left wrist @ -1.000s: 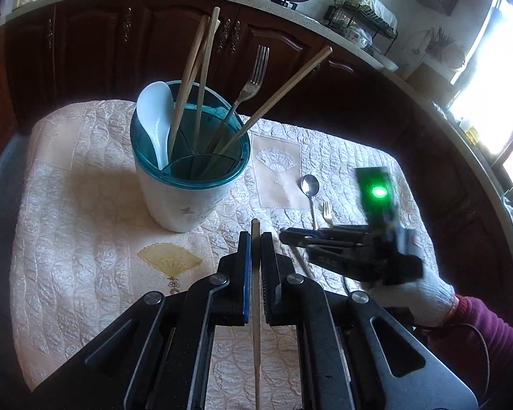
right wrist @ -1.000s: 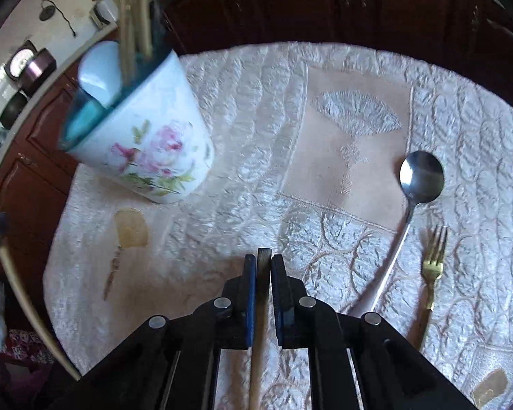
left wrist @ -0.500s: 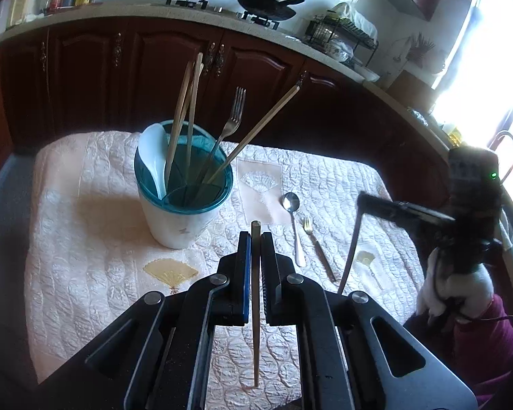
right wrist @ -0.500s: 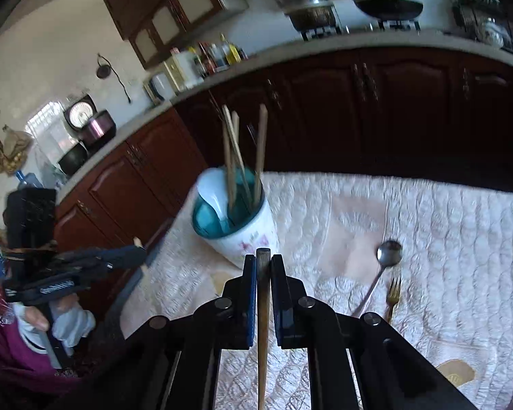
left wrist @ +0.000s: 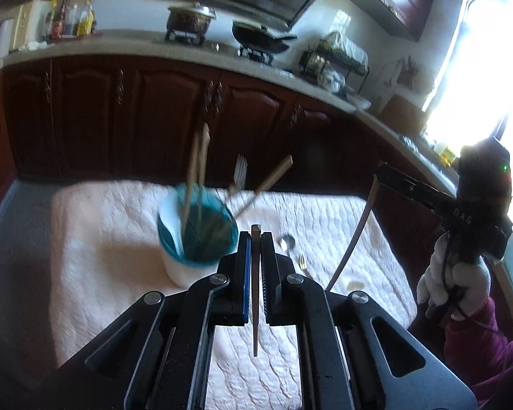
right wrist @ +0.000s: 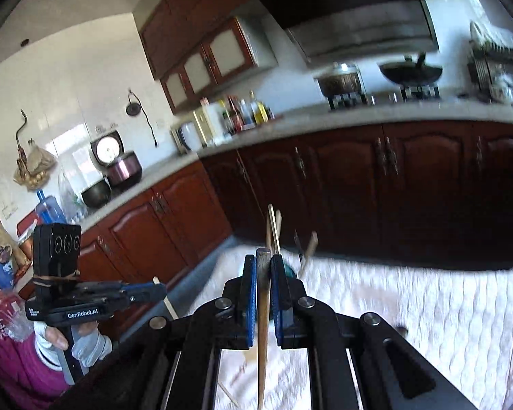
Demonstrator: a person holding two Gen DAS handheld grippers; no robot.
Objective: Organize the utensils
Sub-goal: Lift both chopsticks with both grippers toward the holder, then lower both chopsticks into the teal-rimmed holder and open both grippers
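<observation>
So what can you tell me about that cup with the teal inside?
The utensil holder is a white cup, teal inside and at the rim, standing upright on the quilted cloth. Wooden chopsticks, a fork and something white lean out of it. It looks blurred. No jaws touch it.

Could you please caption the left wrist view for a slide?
Left gripper holds a chopstick above the teal-rimmed utensil cup.

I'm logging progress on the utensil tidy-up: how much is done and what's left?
Done: the teal-rimmed holder already stands several chopsticks, a fork and a white spoon. In hand: the left hand-held gripper is shut on one chopstick, and the right hand-held gripper on another chopstick, both above the table. Left: those two, plus the metal spoon and small fork lying on the cloth.
</observation>
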